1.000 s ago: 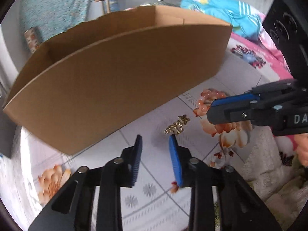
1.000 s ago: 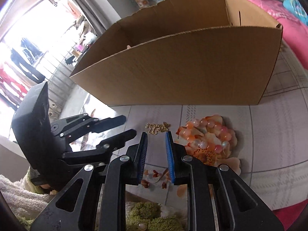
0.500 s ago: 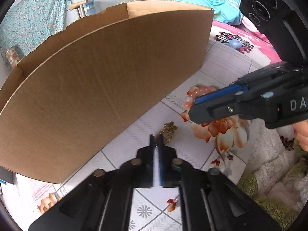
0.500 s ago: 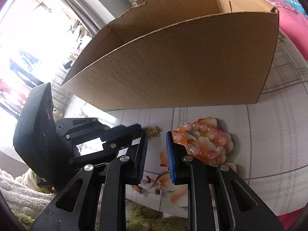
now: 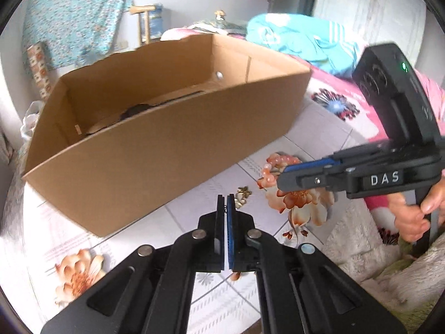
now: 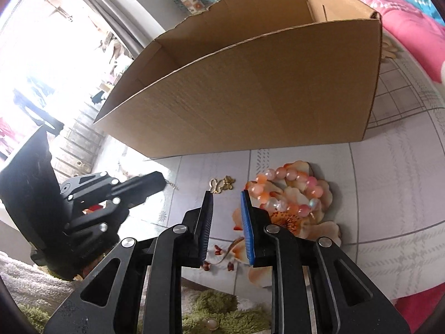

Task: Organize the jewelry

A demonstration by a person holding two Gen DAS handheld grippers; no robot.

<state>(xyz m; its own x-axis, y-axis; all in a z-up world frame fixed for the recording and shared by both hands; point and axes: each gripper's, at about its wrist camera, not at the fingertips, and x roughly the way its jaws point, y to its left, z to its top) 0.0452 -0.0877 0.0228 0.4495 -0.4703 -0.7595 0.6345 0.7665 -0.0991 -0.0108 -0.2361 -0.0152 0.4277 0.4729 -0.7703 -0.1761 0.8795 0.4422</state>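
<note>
A gold necklace with a butterfly pendant lies on the flowered tablecloth in front of the cardboard box. My left gripper is shut just left of the pendant, and a thin strand of chain trails from its tip. Right of the pendant lies a pink and orange bead bracelet. My right gripper hovers over the cloth between pendant and bracelet, its jaws a little apart with nothing between them.
The box is open-topped, with a dark item on its floor. A pink blanket and turquoise clothing lie behind it. A fluffy white and green rug borders the near edge. A hand holds the right gripper's handle.
My left gripper closed its jaws beside the pendant, then lifted and drew back, so the box's inside now shows. The right gripper has stayed almost still.
</note>
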